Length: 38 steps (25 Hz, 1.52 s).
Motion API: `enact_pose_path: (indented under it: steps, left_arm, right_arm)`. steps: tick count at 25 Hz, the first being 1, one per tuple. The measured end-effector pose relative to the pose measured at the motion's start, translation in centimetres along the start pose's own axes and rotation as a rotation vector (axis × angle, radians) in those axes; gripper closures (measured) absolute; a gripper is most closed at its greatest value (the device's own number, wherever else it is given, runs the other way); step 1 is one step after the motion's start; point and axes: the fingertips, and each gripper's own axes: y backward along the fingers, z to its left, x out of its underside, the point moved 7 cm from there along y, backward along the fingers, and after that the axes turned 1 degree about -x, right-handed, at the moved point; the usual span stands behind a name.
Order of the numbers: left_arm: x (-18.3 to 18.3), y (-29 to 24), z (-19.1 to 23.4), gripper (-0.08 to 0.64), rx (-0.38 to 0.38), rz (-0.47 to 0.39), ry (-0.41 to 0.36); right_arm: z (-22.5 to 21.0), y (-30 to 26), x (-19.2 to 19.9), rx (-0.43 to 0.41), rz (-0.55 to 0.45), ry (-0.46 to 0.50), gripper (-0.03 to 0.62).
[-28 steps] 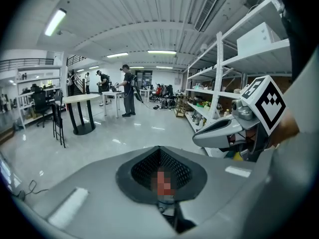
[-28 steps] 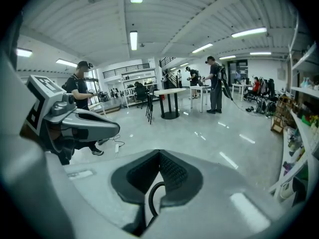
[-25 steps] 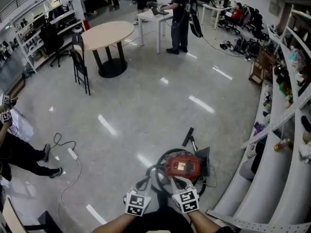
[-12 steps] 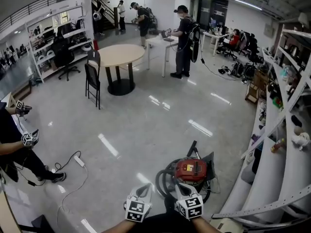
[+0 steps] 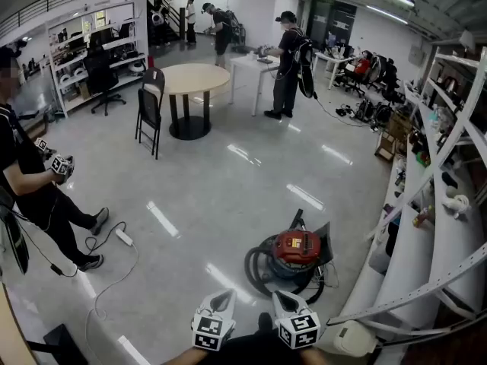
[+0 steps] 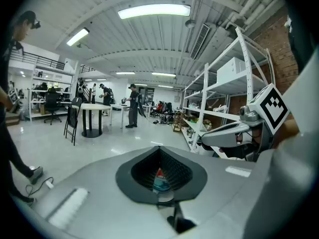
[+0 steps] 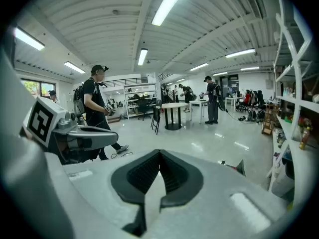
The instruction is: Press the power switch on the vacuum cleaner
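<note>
The red canister vacuum cleaner sits on the glossy floor with its dark hose coiled round it. It lies a little ahead of both grippers. My left gripper and right gripper are held side by side at the bottom edge of the head view, short of the vacuum and not touching it. Both are shut with nothing between their jaws. In the left gripper view the left gripper points over the floor, and a red patch shows low between its pads. The right gripper looks across the room.
White shelving runs along the right, close to the vacuum. A person with marker grippers stands at the left, beside a power strip and its cable. Farther off are a round table, a folding chair and a standing person.
The head view has lifted, so more of the room shows and the vacuum lies farther ahead of the grippers. The person at the left has come further into view. Both grippers stay shut.
</note>
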Motion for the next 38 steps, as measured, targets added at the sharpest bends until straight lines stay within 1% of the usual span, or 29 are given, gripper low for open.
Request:
enact_pose_path:
  steps: [6, 10, 14, 18, 23, 27, 30, 32, 34, 38]
  left_arm:
    - [0.9, 2.0, -2.8, 0.545, 0.023, -0.020, 0.025]
    - [1.1, 3.1, -3.9, 0.545, 0.016, -0.035, 0.032]
    - [1.3, 3.6, -5.6, 0.545, 0.004, -0.040, 0.030]
    - [1.5, 4.2, -8.7, 0.545, 0.012, -0.023, 0.008]
    - [2.0, 4.7, -12.4, 0.545, 0.010, 0.007, -0.034]
    - [2.5, 5.7, -14.9, 0.545, -0.006, 0.013, -0.062]
    - [3.7, 6.8, -16.7, 0.545, -0.036, 0.042, -0.072]
    - [4.4, 7.2, -17.6, 0.545, -0.055, 0.065, -0.068]
    - [4.7, 7.1, -18.4, 0.545, -0.064, 0.077, -0.071]
    - [3.9, 6.4, -20.3, 0.545, -0.029, 0.050, -0.100]
  right_arm:
    - [0.2, 3.9, 0.3, 0.020, -0.022, 0.005, 0.600]
    - [0.6, 6.1, 0.7, 0.033, -0.026, 0.011, 0.600]
    - [0.6, 8.1, 1.7, 0.028, -0.033, 0.025, 0.600]
    - [0.3, 10.1, 3.0, 0.003, -0.039, 0.035, 0.600]
    - [-0.5, 12.6, 4.9, -0.036, -0.061, 0.019, 0.600]
    - [-1.2, 14.2, 6.6, -0.066, -0.061, 0.023, 0.600]
    - [-2.0, 15.3, 9.4, -0.094, -0.047, 0.019, 0.600]
    - [-2.5, 16.3, 10.3, -0.096, -0.041, 0.008, 0.600]
    - [-2.9, 17.1, 10.7, -0.090, -0.058, 0.000, 0.601]
    - [-3.4, 18.8, 10.9, -0.065, -0.047, 0.019, 0.601]
